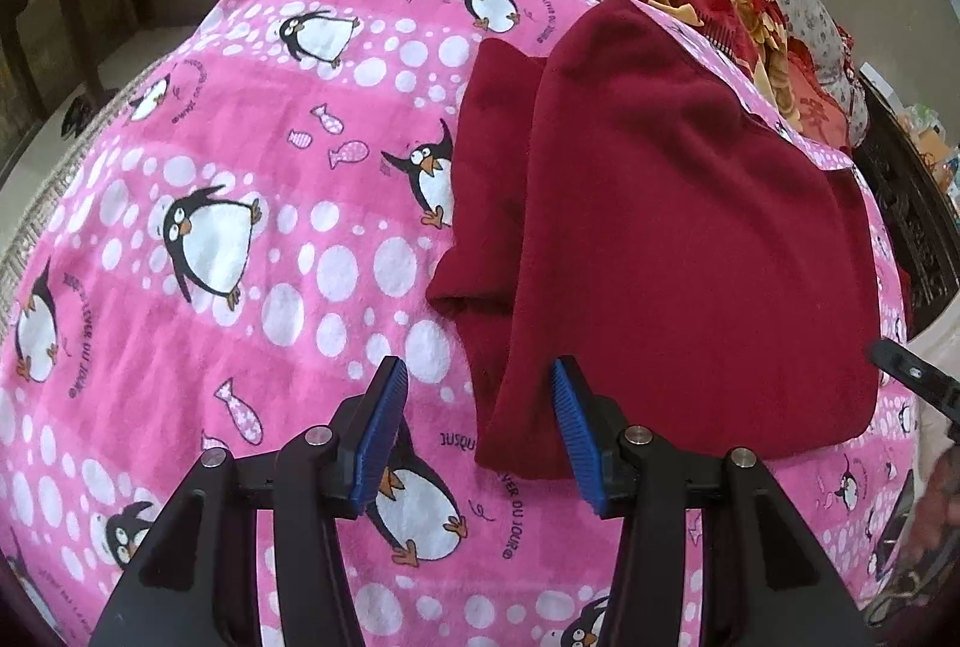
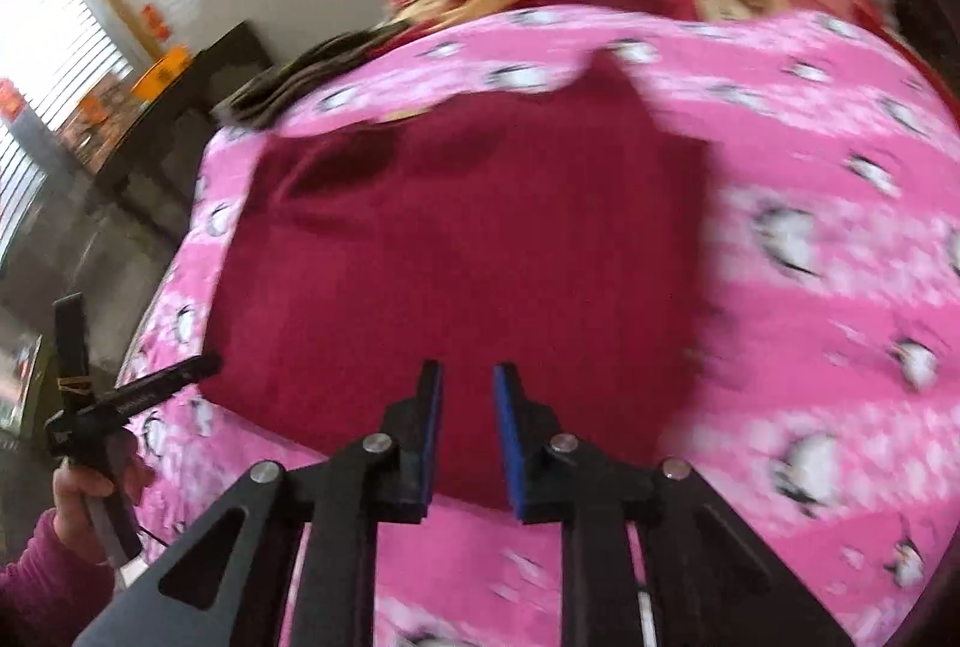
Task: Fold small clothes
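Blurring maroon garment; far edge indistinct.

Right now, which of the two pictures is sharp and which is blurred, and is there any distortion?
Left wrist view: sharp; the red garment and the penguin blanket are crisp, though the fisheye bends the edges. Right wrist view: smeared by motion, the penguins streaked, only the right gripper looks fairly clear.

We read "JUSQU" and "LEVER DU JOUR" printed on the pink penguin blanket, just between the left jaws. Nothing else is legible to us.
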Tool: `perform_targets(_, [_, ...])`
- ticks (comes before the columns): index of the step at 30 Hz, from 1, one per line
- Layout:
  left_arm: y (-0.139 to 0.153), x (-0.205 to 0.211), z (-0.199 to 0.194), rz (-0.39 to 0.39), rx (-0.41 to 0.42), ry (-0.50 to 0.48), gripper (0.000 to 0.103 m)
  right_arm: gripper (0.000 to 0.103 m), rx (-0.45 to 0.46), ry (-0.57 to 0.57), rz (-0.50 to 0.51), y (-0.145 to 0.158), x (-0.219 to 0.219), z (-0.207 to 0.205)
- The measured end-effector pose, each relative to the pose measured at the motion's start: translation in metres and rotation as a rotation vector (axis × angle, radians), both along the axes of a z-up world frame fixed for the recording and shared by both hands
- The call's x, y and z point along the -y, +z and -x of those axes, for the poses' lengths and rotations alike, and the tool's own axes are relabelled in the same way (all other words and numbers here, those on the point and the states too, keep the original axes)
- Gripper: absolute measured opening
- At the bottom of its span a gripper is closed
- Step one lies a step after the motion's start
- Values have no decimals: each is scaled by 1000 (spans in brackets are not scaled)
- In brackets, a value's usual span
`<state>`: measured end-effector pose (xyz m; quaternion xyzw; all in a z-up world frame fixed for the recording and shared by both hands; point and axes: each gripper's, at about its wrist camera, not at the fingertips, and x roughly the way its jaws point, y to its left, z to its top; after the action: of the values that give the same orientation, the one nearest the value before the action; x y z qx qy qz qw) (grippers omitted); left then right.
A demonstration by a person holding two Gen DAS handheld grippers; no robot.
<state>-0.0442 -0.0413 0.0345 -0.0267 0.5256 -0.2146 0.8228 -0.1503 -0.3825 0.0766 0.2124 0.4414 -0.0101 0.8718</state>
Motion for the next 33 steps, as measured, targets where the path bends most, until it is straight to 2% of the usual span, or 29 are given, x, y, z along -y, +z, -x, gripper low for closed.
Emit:
perform_targets(2, [-3,-3,-1,17,-11,5,30,30,-6,57,5,-6,-20,-27])
perform_targets(6, [-8,-6,-2,39,-21,11,30,30,-27,161,28,-18,-59,-95])
perform_targets(11, [-15,-14,-4,93,-43,37,30,30,-6,253,88,-25,-101,-168])
perform_targets(15, [-19,-24,-2,140,-34,54,30,34,-23,287,118,-32,-130,-207])
perform_targets(21, [-23,-28,2,173,-12,52,30,34,-16,268,154,-17,-149,-230])
perform_targets(25, [-24,-32,5,187,5,51,30,35,95,320,211,20,-169,-217])
perform_targets(27, [-24,-32,5,192,4,54,31,44,149,394,263,34,-188,-218])
perform_targets(28, [-24,-32,4,195,2,55,31,46,147,427,299,35,-197,-223])
perform_targets(30, [-24,-32,3,202,-2,57,31,49,71,492,378,23,-215,-243])
perform_targets(32, [-24,-33,5,206,-3,57,31,49,-21,523,412,4,-220,-259])
perform_targets(33, [-23,-34,5,208,-2,55,31,36,-59,530,412,-5,-220,-265])
